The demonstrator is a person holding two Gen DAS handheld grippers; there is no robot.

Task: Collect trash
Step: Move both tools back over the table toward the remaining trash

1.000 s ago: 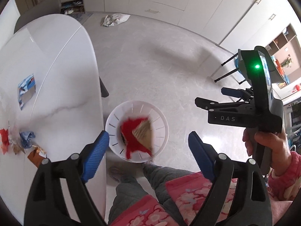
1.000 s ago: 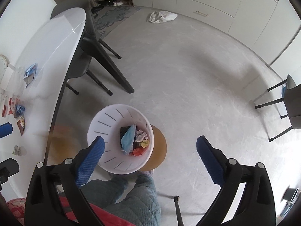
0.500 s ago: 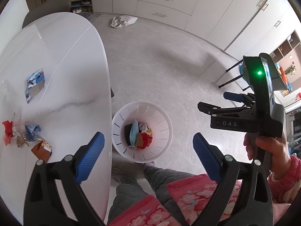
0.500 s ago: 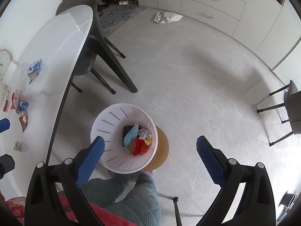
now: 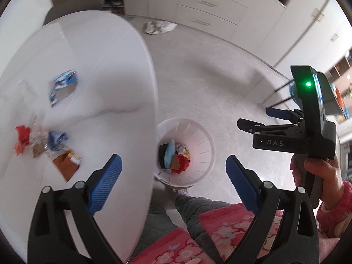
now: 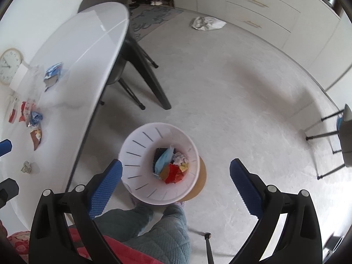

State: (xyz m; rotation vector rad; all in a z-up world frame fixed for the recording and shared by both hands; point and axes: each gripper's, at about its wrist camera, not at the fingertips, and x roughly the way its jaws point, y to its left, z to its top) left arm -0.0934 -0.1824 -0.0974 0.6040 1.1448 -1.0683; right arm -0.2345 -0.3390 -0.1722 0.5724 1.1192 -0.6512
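I hold both tongs out ahead of me, tilted down over the room. My left gripper (image 5: 173,176) gapes wide with nothing between its blue pads, straddling the edge of the white table (image 5: 92,92) and the floor beyond. My right gripper (image 6: 176,178) is just as wide apart and just as empty, hanging above the white bin (image 6: 140,154). In the left view my right hand (image 5: 316,171) wraps the handle of that second tool, a green light glowing on its back.

One bin stands on the floor just beside the table edge, resting on a round wooden disc (image 6: 201,176). Inside lies a heap of discarded scraps (image 6: 171,165): blue, white, yellow, red, and a dark block.

On the table five or six pieces wait: a blue-and-white packet (image 5: 62,85) set apart farther back, a red wrapper (image 5: 22,136), a blue wrapper (image 5: 56,138), an orange-brown packet (image 5: 66,165) bunched near one another, and one crumpled grey wad (image 6: 27,167) closer to me. The left view is blurred, so the exact tally there is unsure.

A round clock (image 6: 10,66) sits at the table's far side. The floor is pale grey; one white bag (image 6: 206,23) lies on it before a wall of cream cabinets (image 6: 253,2). A dark chair (image 6: 123,66) is tucked under the table
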